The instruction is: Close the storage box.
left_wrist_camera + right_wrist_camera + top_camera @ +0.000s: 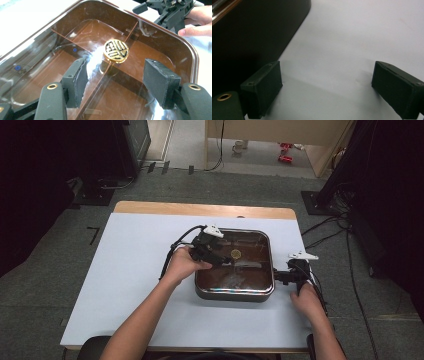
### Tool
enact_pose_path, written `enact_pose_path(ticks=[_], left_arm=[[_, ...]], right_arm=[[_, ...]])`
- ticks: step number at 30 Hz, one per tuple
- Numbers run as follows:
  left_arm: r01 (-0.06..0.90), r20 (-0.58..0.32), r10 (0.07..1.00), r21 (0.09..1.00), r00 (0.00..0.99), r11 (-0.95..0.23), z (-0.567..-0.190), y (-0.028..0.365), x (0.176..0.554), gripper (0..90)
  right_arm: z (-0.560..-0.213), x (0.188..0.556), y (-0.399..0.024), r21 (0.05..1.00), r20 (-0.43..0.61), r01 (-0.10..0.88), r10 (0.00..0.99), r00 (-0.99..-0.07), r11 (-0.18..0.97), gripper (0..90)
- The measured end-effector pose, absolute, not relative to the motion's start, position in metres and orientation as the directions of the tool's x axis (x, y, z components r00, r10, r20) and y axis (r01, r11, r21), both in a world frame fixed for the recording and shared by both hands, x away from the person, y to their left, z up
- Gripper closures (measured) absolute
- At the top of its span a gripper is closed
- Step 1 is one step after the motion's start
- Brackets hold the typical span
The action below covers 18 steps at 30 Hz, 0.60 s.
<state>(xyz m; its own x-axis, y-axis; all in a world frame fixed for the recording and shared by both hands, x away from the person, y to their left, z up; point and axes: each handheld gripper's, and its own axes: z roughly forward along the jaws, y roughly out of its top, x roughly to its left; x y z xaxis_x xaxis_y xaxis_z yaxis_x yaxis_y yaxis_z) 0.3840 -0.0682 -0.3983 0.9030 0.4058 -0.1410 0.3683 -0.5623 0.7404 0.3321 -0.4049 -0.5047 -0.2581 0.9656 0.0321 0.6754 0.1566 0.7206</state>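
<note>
A square brown box (235, 292) with a clear lid (160, 42) sits on the white table (135, 285). A round gold-and-black knob (116, 50) stands at the lid's middle, also visible from above as the knob (236, 253). My left gripper (220, 256) hovers over the lid's left part, open, its pads (76, 80) either side of the knob but short of it. Low on the table by the box's right wall (249, 32) is my right gripper (280, 276), open, with bare table between its pads (263, 86).
Brown dividers (75, 47) split the box inside into compartments. The table's wooden far edge (200, 209) lies beyond the box. Cables (325, 227) and stands crowd the floor at the right. Bare tabletop stretches left of the box.
</note>
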Motion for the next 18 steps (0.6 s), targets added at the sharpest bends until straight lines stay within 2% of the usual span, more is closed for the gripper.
enact_pose_path(ticks=[6, 18], left_arm=[[0.349, -0.089, 0.437, 0.750, 0.895, -0.562, -0.393, -0.052, 0.374, 36.9], [0.425, -0.158, 0.502, 0.768, 0.850, -0.479, -0.393, -0.004, 0.361, 37.6]], right_arm=[[-0.505, 0.332, -0.405, 0.720, 0.032, 0.676, 0.965, -0.259, 0.157, 8.8], [-0.505, 0.332, -0.405, 0.721, 0.032, 0.675, 0.966, -0.258, 0.157, 8.8]])
